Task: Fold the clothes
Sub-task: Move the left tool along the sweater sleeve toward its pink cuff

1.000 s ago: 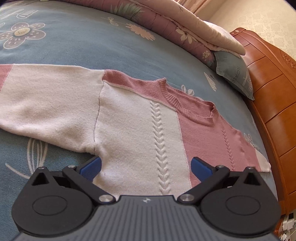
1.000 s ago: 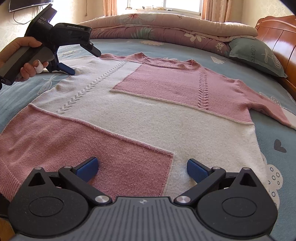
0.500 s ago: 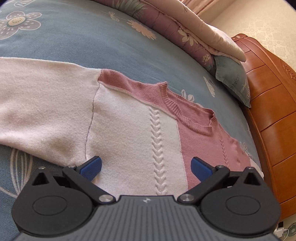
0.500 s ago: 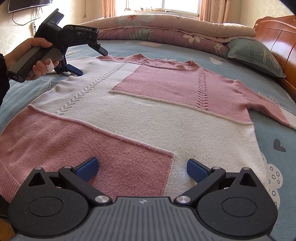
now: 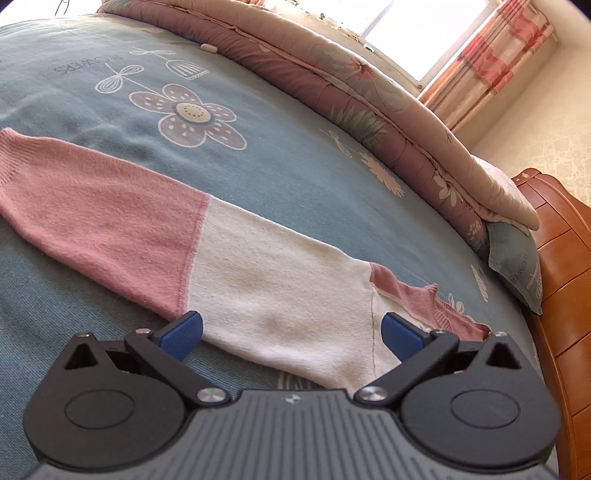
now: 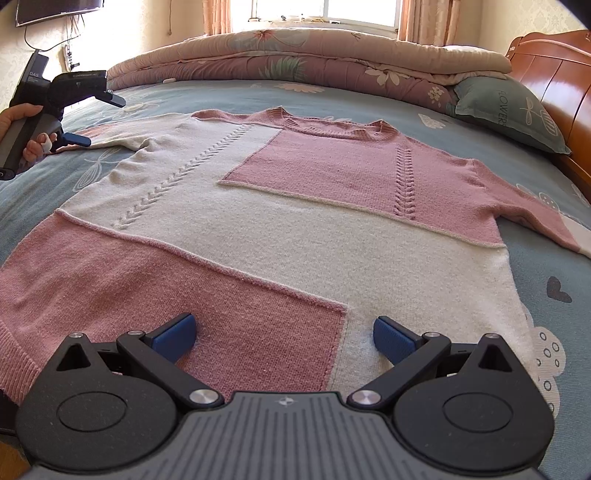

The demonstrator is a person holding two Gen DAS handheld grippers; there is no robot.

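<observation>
A pink and cream knitted sweater [image 6: 295,221] lies flat, front up, on the bed, neck towards the far quilt. Its left sleeve [image 5: 184,243] stretches out sideways, cream near the shoulder and pink towards the cuff. My left gripper [image 5: 291,332] is open just above the cream part of that sleeve, close to the armpit seam. In the right wrist view the left gripper [image 6: 96,118] is held by a hand at the far left. My right gripper [image 6: 284,338] is open over the sweater's lower hem, above the pink and cream panels, holding nothing.
The bed has a blue flowered sheet [image 5: 258,155]. A rolled quilt [image 6: 314,62] lies along the far side, a grey-blue pillow [image 6: 506,110] at the right by the wooden headboard [image 6: 554,70]. A wall screen [image 6: 55,9] hangs at the upper left.
My left gripper has swung left, from the sweater's chest and collar out to the left sleeve. The right gripper has stayed over the hem. Both remain open.
</observation>
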